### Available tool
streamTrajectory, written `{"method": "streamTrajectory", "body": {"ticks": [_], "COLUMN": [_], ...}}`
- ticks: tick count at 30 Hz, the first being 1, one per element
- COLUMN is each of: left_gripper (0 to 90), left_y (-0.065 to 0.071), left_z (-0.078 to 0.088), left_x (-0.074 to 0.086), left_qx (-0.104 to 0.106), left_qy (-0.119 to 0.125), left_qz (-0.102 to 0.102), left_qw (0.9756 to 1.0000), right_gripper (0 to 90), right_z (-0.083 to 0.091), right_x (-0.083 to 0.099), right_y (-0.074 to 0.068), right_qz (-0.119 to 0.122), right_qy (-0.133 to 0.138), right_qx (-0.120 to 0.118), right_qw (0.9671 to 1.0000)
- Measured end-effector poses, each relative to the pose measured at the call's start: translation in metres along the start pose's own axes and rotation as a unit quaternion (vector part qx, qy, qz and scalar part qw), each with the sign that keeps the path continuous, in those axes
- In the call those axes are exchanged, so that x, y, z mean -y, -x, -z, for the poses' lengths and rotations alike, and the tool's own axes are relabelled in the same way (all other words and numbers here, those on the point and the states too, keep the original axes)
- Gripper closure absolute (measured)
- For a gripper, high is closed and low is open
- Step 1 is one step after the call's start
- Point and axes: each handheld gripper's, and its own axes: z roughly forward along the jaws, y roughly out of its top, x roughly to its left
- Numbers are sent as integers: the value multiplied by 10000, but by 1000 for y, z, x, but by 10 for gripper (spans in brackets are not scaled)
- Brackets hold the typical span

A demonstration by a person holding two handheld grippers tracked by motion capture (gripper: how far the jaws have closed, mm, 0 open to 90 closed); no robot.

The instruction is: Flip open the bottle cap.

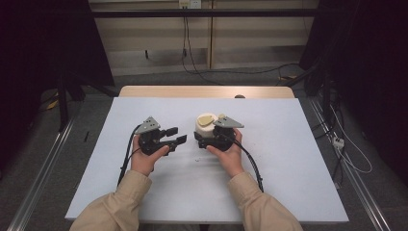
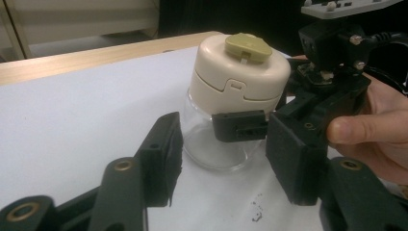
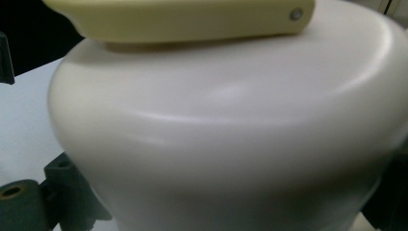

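Left gripper (image 1: 175, 136): jaws stand apart with nothing between them, pointing across the table toward the jar (image 1: 206, 126). In the left gripper view its two black pads (image 2: 162, 156) flank the jar from the near side without touching it; the glass sits just beyond the gap, closer to the right-hand pad. Right gripper (image 1: 201, 138): held in the right hand (image 1: 227, 149), jaws pinching the jar low on its body, just under the lid; one jaw tip is seen pressed against the clear glass (image 2: 239, 126). In the right gripper view the cream lid (image 3: 226, 130) sits very close between that gripper's jaws, with the olive flip tab (image 3: 187, 19) across the top. Jar stands upright on the white mat (image 1: 269, 159), near the middle of it, just beside the left gripper and touching the right one. Body is clear glass, lid cream, domed, with an olive tab on top. A small dark smudge (image 2: 255, 211) marks the mat on the near side of the jar. Left hand (image 1: 144, 156) grips its tool from behind; both sleeves are tan. Beyond the mat, the wooden table edge (image 1: 207, 91), then floor and cables.
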Motion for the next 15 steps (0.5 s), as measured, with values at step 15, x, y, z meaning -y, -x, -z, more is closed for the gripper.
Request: {"method": "streamTrajectory", "body": {"ticks": [15], "left_gripper": [841], "left_y": [8], "left_z": [-18], "left_x": [-20], "left_qx": [442], "left_qy": [-247], "left_qz": [-346], "left_qw": [9981], "right_gripper": [48], "right_z": [0], "right_x": [0], "right_y": [0], "right_qz": [-16], "right_qy": [1], "right_qx": [-1], "right_qw": [10000]}}
